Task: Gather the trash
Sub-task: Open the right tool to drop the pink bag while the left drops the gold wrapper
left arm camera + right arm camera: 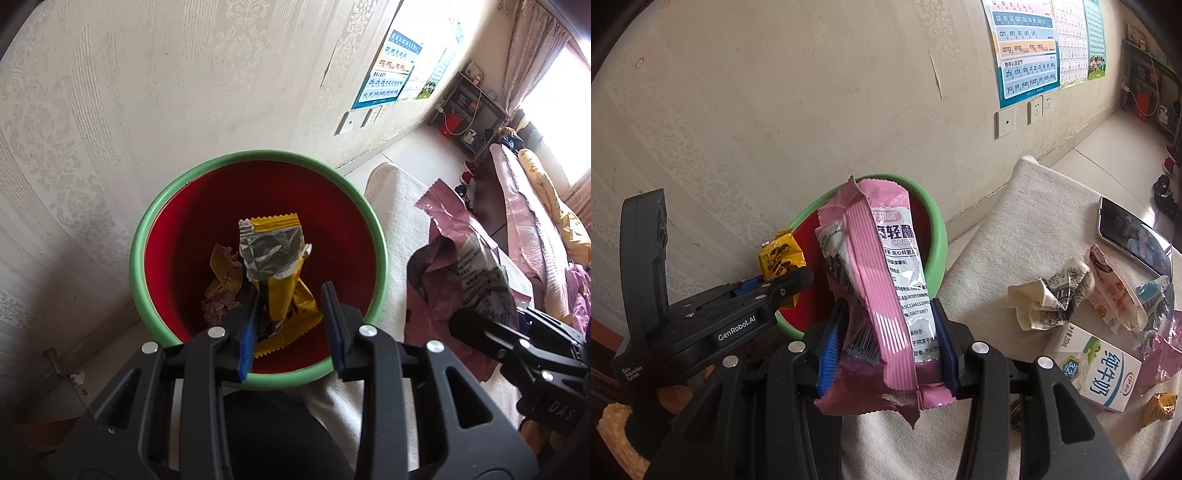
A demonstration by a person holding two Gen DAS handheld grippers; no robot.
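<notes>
wrappers (280, 291) (882, 295) gripped over bin (155, 206)

Home bedrm, bedding (517, 206), wall charts (1027, 48)

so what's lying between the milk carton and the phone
A crumpled paper wad and a torn white wrapper lie between the milk carton and the phone, seen in the right wrist view.

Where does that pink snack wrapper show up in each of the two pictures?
Left wrist view: the pink wrapper is at the right, beside the bin, held by the right gripper.
Right wrist view: the wrapper fills the centre, clamped upright in front of the bin.
Shared landmark: the green-rimmed red bin.
</notes>
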